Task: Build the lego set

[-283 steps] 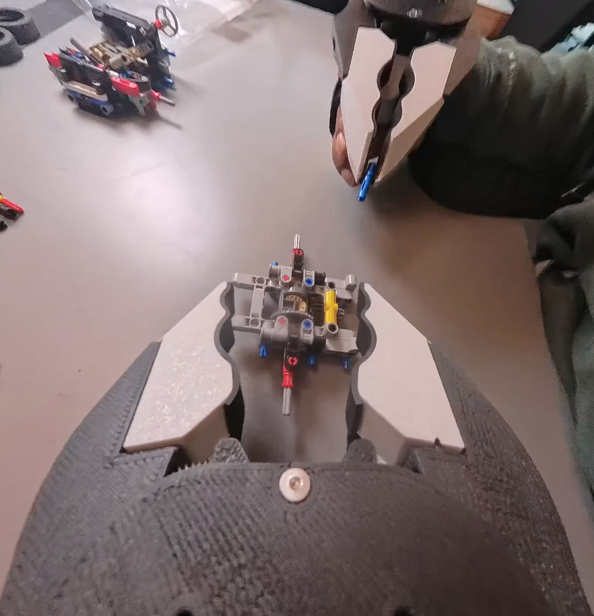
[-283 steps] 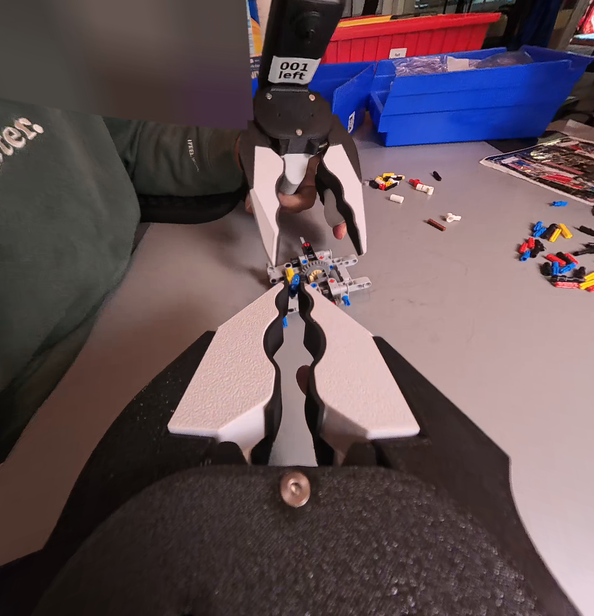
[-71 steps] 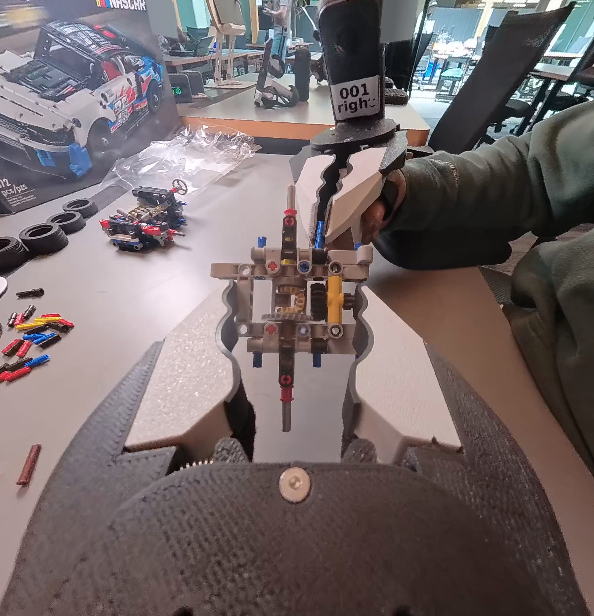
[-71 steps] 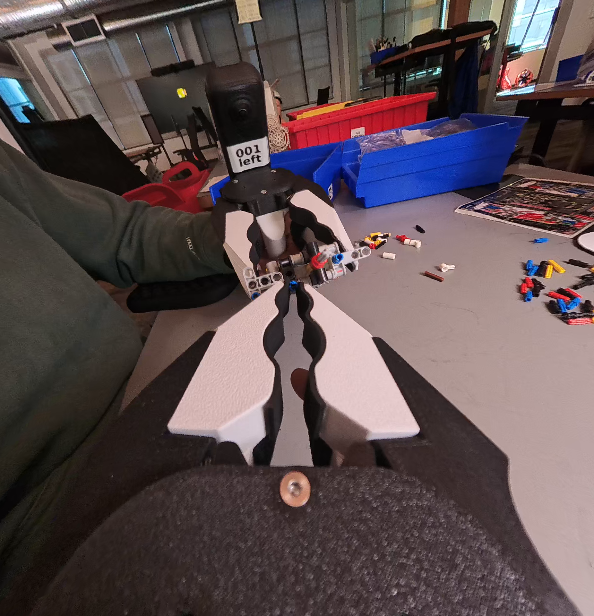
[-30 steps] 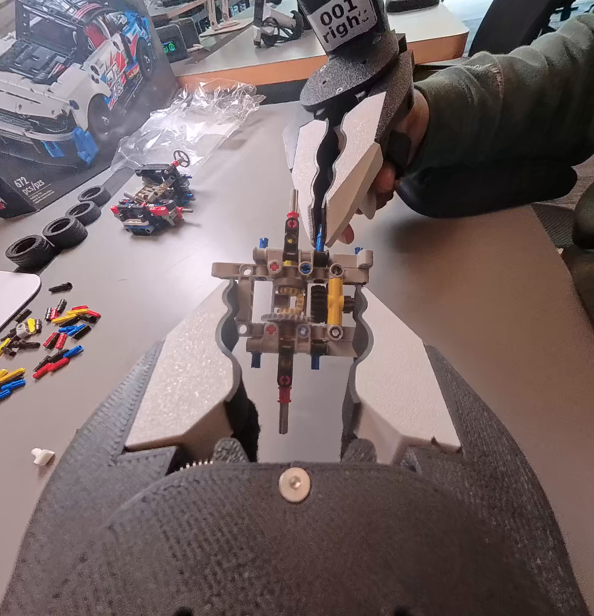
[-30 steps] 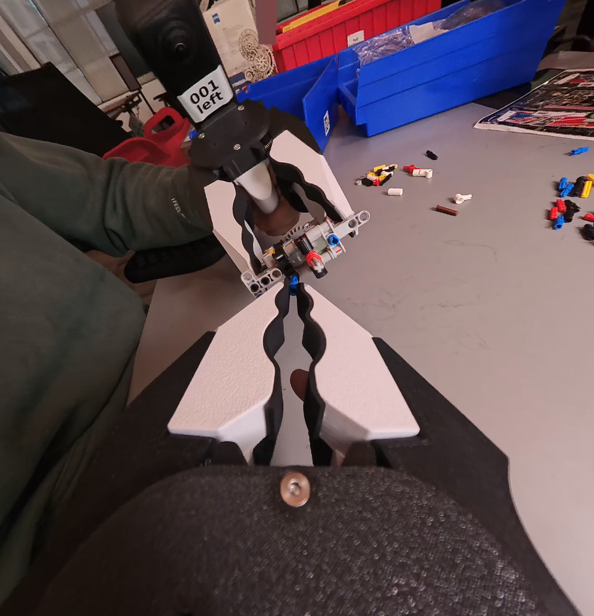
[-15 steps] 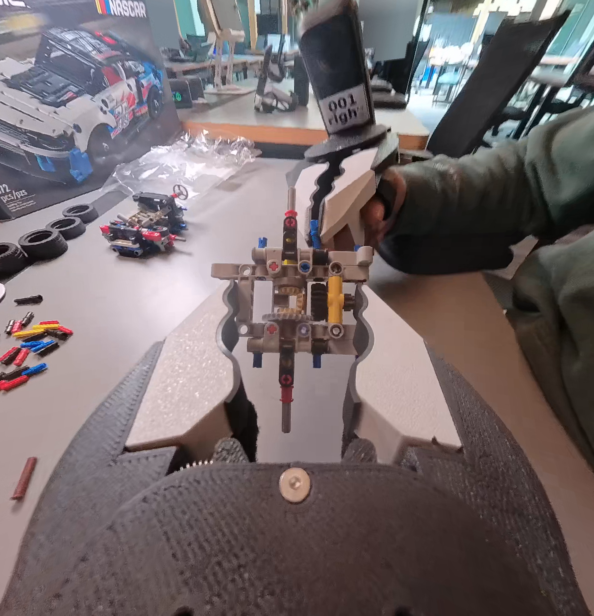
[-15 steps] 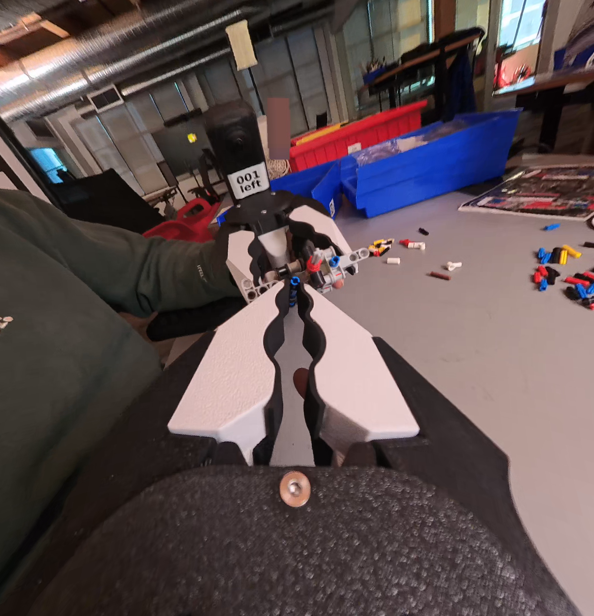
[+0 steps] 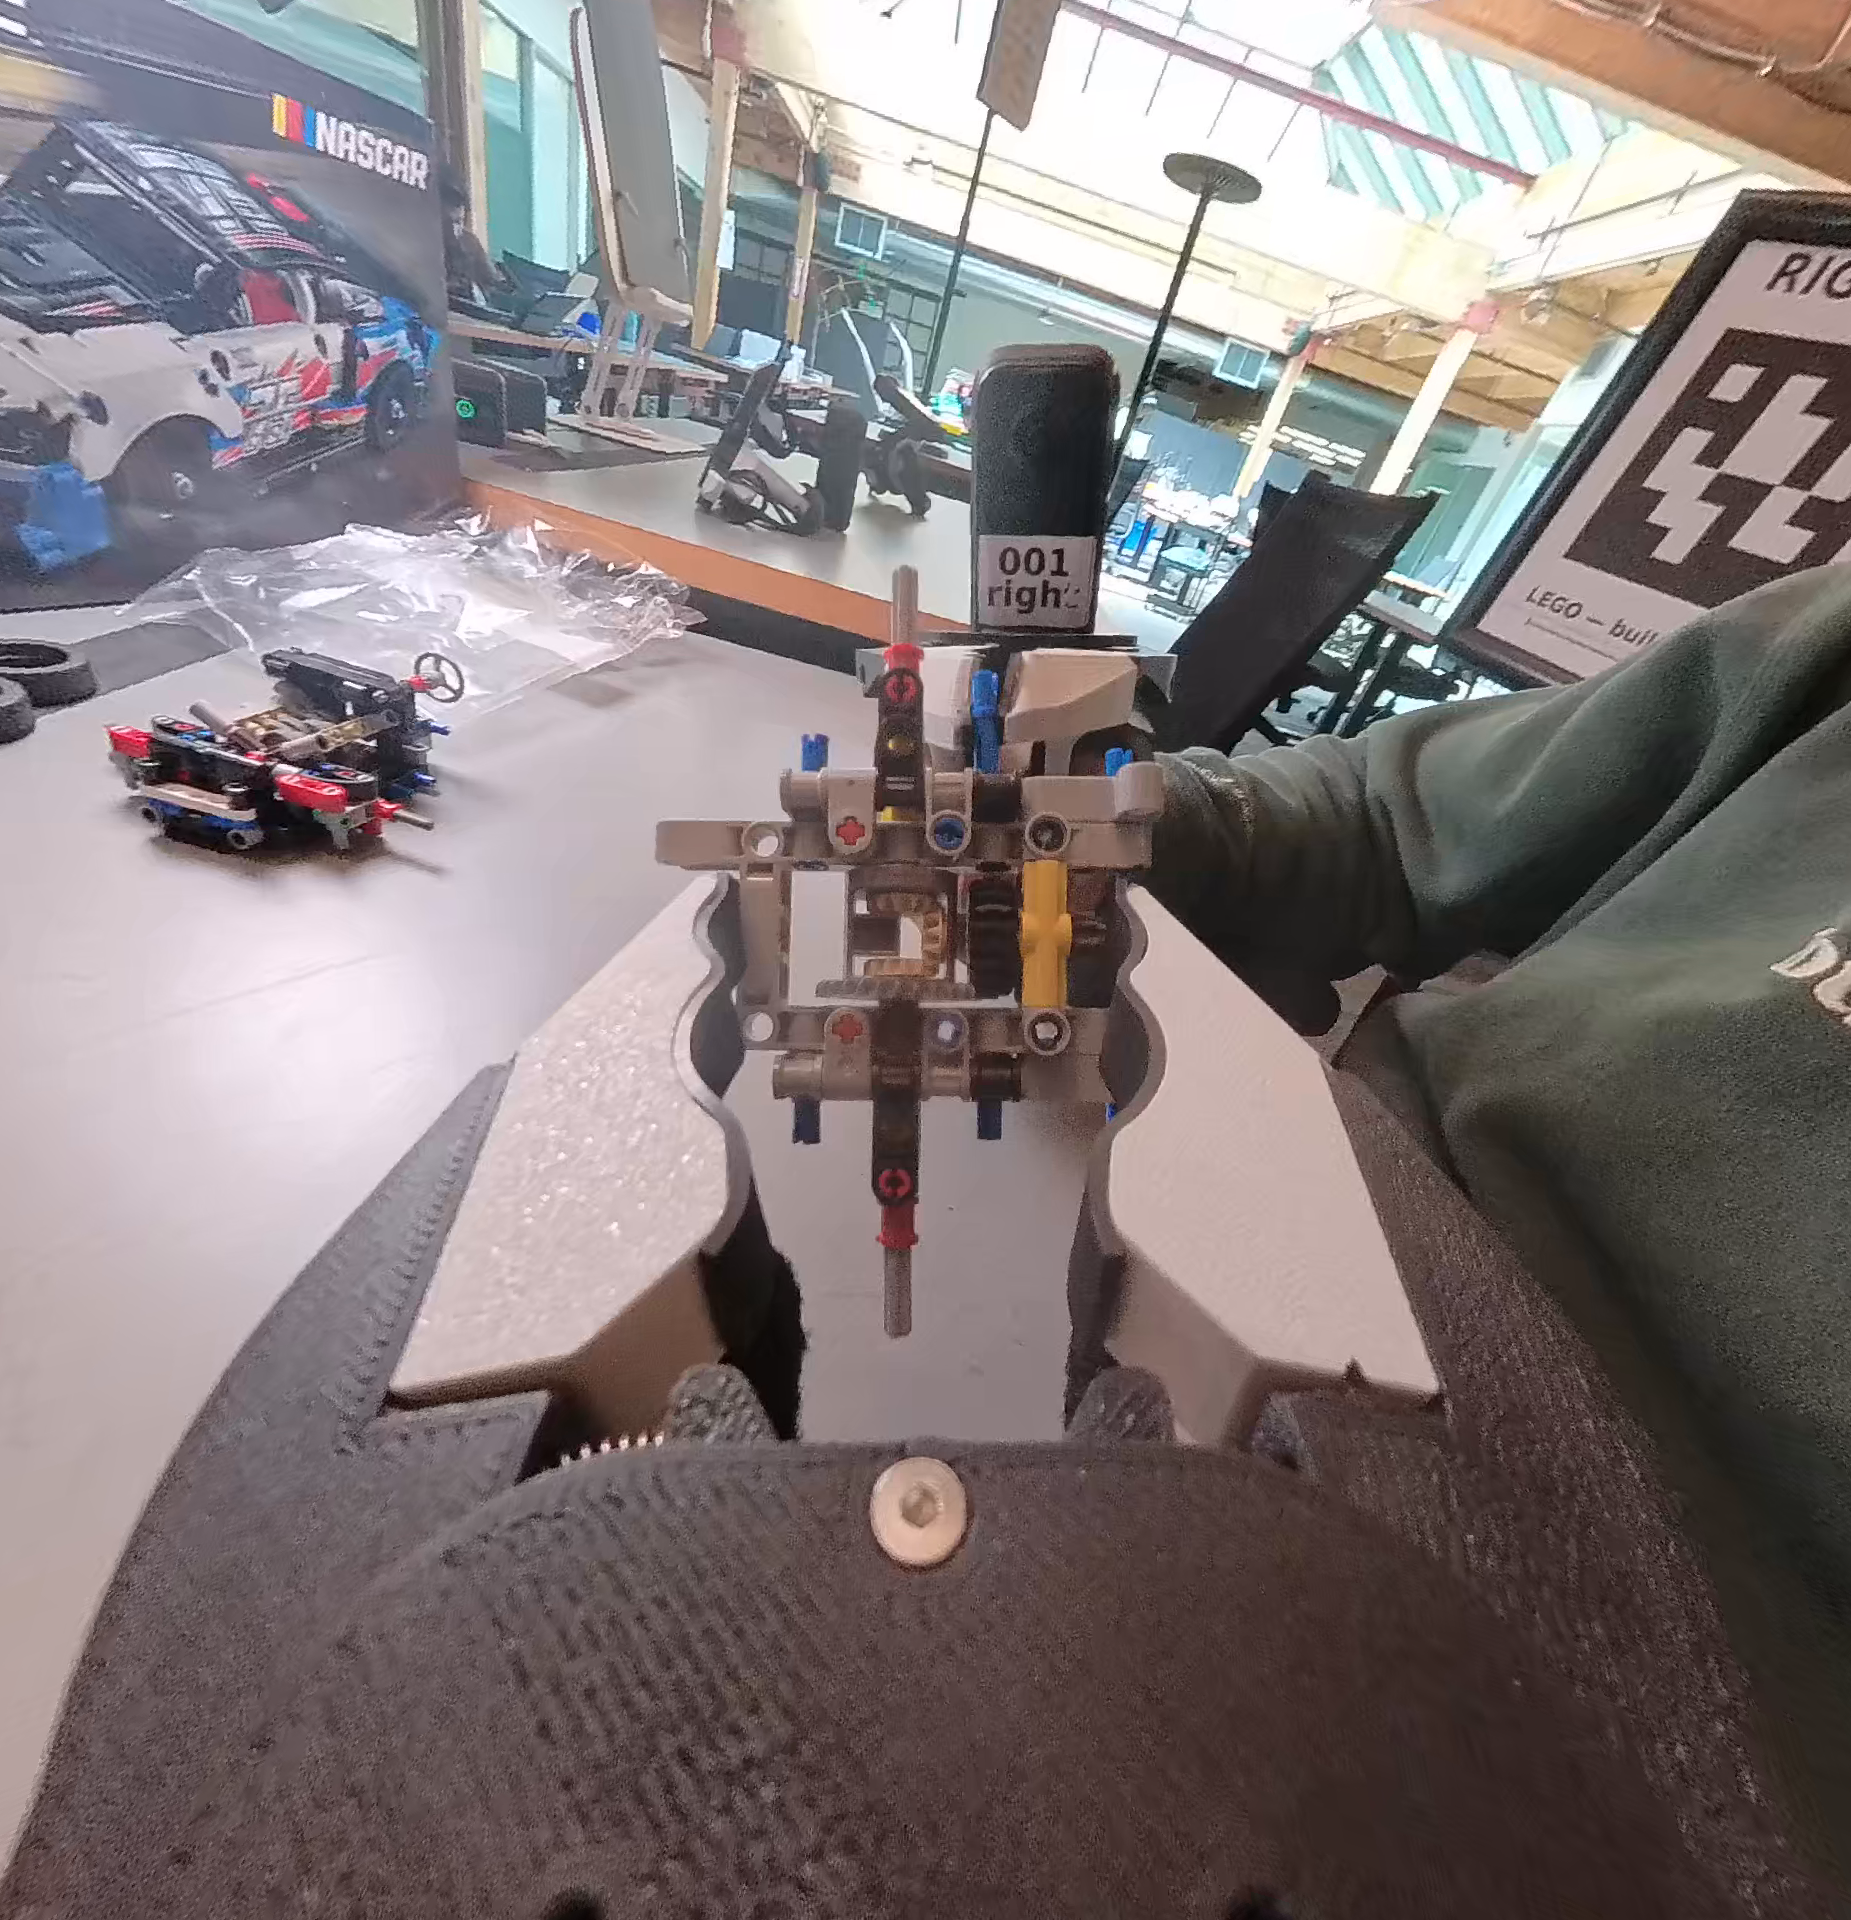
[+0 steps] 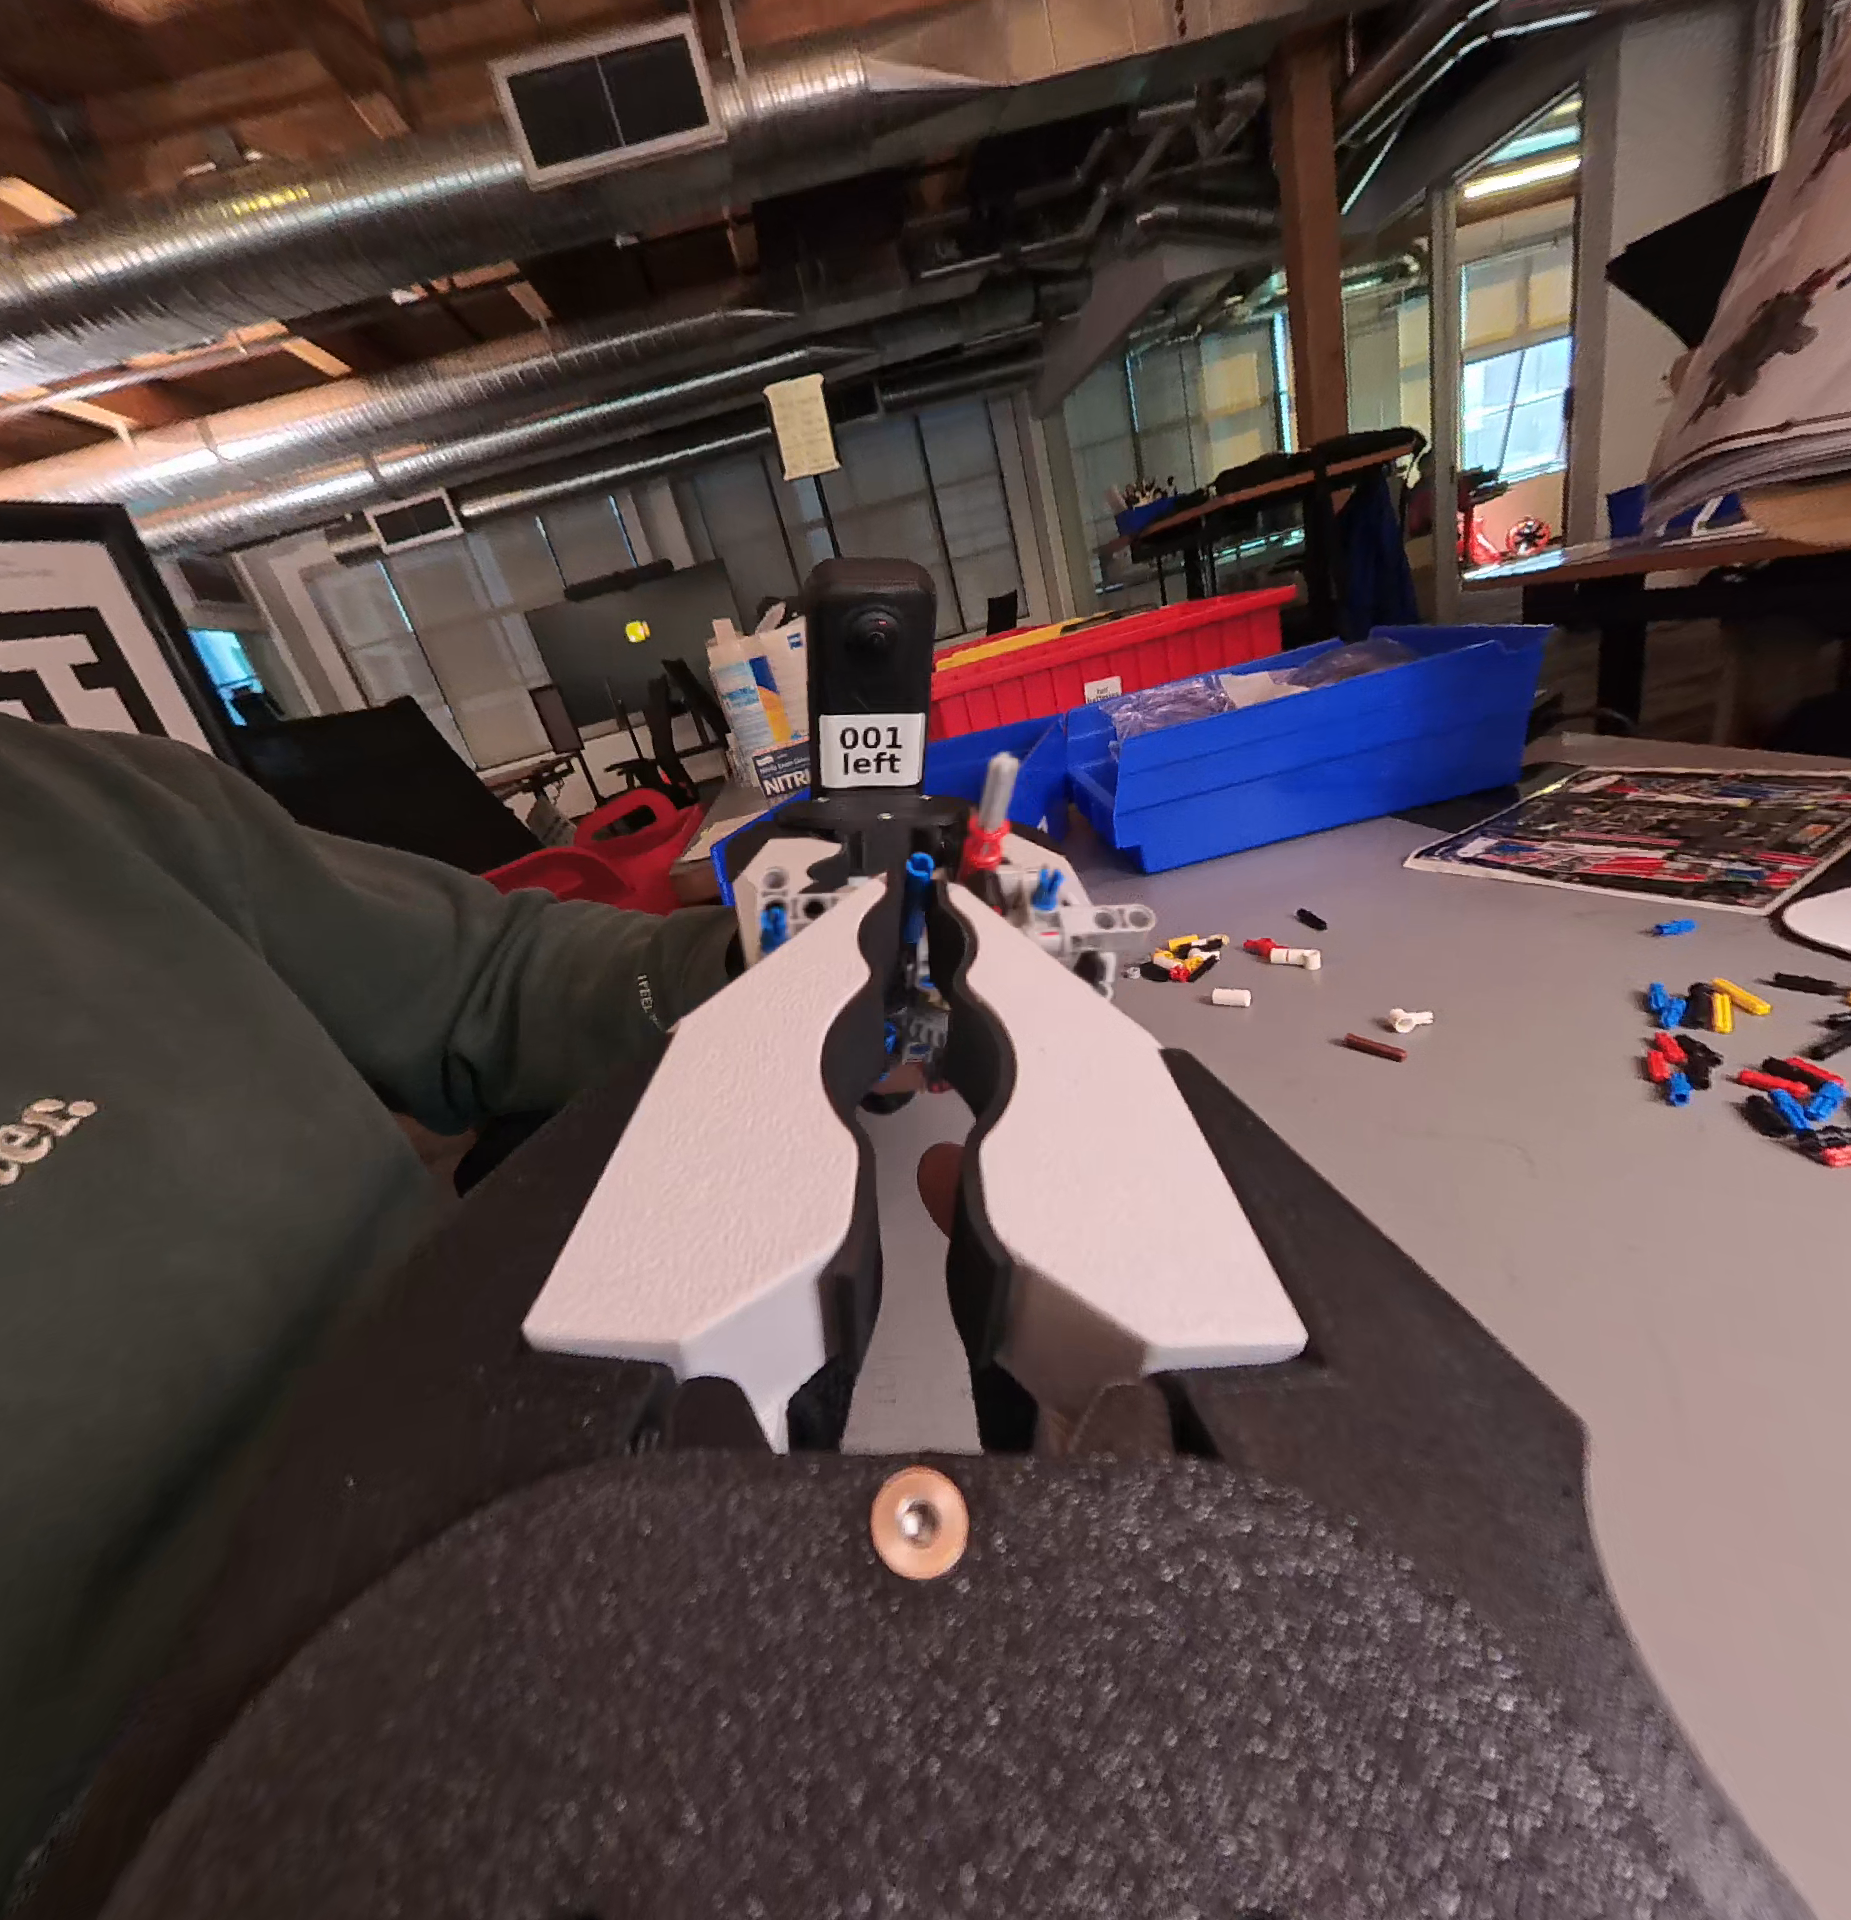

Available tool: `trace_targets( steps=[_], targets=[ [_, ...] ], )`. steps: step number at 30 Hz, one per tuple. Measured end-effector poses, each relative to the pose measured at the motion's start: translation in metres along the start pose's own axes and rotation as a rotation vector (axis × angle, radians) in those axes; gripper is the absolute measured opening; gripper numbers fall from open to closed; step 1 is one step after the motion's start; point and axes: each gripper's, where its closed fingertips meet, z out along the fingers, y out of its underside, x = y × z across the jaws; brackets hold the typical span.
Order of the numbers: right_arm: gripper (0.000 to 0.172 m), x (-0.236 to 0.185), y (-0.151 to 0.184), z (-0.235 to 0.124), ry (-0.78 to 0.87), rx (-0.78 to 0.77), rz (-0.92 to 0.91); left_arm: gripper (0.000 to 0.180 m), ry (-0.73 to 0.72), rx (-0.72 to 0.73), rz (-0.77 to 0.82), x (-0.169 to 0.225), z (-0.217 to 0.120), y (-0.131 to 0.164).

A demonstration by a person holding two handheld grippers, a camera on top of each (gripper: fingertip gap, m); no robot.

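Hanging clear of the table (image 9: 225, 1039), the grey gear frame (image 9: 905, 914) sits wedged between the left gripper (image 9: 926, 935)'s two wide-spread fingers (image 9: 609, 1143), both pads pressed to its sides. Half a second ago the right gripper (image 10: 916, 894) stood just behind the frame's top edge with its blue pin (image 9: 985, 717) hovering there; now both tools have tipped more level, more of the room shows behind them, and the pin stands right at the top beam, touching or all but. Whether it has entered a hole I cannot tell.

That right gripper's jaws are nearly shut, pinching the slim blue pin at their very tips. Further out, a half-built chassis (image 9: 277, 748) and loose tyres (image 9: 27, 675) lie on the left side of the table, scattered coloured pins (image 10: 1731, 1049) on the other, and blue bins (image 10: 1316, 769) behind them.
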Motion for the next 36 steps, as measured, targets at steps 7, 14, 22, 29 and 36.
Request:
trace_targets(
  steps=[7, 14, 22, 29, 36],
  targets=[
    [0.002, -0.005, 0.000, 0.000, -0.037, -0.006, 0.016, 0.069, 0.007, 0.006, -0.002, 0.002, 0.000, -0.001],
    [0.003, -0.005, 0.002, 0.000, -0.045, -0.015, 0.035, 0.069, 0.015, 0.019, -0.022, 0.002, -0.002, -0.002],
    [0.002, -0.006, 0.000, 0.001, -0.029, -0.010, 0.012, 0.069, 0.088, 0.070, -0.154, 0.005, -0.002, -0.003],
    [0.002, -0.021, -0.008, 0.002, -0.034, -0.022, -0.123, 0.069, 0.240, 0.180, -0.321, 0.020, -0.003, -0.015],
    [0.000, -0.024, -0.012, 0.006, -0.074, -0.017, -0.079, 0.069, 0.328, 0.254, -0.328, 0.032, -0.006, -0.039]
  ],
)
